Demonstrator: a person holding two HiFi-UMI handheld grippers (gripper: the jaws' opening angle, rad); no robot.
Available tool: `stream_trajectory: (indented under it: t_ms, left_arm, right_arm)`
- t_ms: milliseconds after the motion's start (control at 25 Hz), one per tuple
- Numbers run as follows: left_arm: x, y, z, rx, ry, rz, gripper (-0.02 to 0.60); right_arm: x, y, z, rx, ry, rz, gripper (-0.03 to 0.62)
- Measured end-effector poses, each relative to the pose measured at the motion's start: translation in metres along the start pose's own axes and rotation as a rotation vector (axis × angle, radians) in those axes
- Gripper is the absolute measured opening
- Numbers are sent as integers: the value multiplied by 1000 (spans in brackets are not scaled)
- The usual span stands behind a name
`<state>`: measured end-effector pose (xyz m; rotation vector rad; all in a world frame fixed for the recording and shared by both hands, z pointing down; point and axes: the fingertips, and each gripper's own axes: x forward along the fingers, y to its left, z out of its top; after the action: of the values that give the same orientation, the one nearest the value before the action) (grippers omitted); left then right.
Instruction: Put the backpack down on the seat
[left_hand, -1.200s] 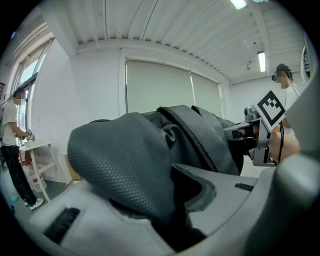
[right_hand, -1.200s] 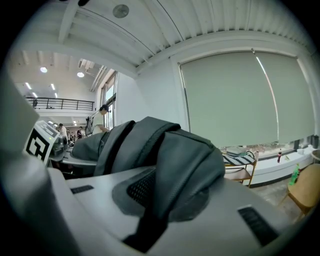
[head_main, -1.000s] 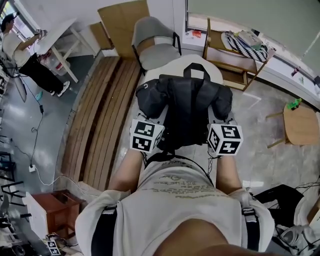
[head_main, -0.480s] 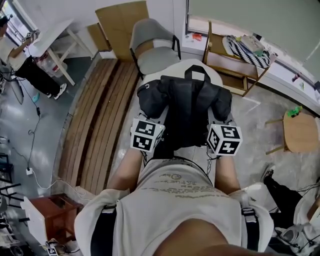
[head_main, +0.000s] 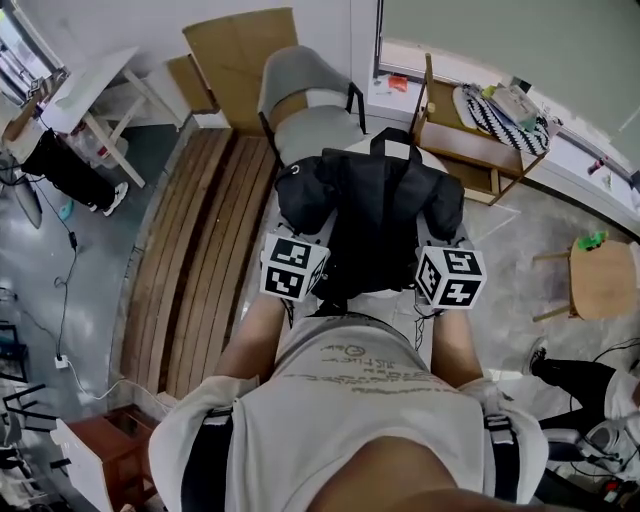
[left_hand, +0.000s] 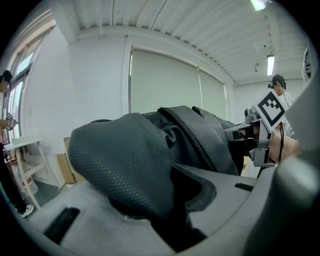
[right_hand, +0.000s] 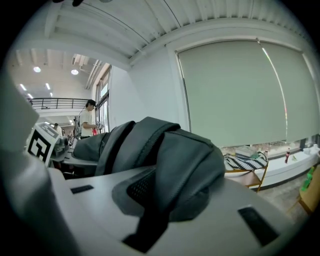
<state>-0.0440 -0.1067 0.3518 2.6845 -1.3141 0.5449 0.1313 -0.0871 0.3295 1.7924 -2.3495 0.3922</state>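
**Two holds, one load, nearly there**

Both ends are gripped. My left gripper (left_hand: 165, 202) is clamped on the left side of the black backpack (head_main: 375, 215), and my right gripper (right_hand: 150, 210) on its right. It hangs just short of the grey chair (head_main: 300, 65). I judge this the carrying step. Next it must come over the seat (head_main: 318, 128) and be lowered.

the black backpack (head_main: 370, 215) is lying flat, straps facing up (carry handle (head_main: 395, 141) pointing ahead), sitting just short of the grey seat (head_main: 318, 125).
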Motion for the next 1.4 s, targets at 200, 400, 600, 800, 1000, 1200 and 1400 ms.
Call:
stream_trajectory:
  t_ms: [200, 400, 600, 800, 1000, 1200, 1400]
  left_arm:
    - [10, 43, 0, -5, 0, -21, 135]
    - [47, 88, 3, -12, 9, -38, 135]
    - [78, 114, -2, -19, 41, -68, 135]
    - [104, 113, -29, -73, 116, -94, 135]
    - [137, 104, -69, -174, 216, -130, 135]
    - [162, 90, -123, -243, 329, -137, 135]
    - [173, 70, -188, -344, 455, -145, 135]
  right_arm:
    - [37, 20, 9, -4, 11, -13, 57]
    - [91, 20, 18, 5, 23, -21, 57]
    - [125, 15, 12, 33, 53, -37, 57]
    - [145, 0, -14, 41, 151, -30, 57]
    - [169, -23, -49, 29, 266, -11, 57]
    - [186, -41, -106, 51, 388, 16, 57]
    - [195, -51, -170, 84, 510, 57, 57]
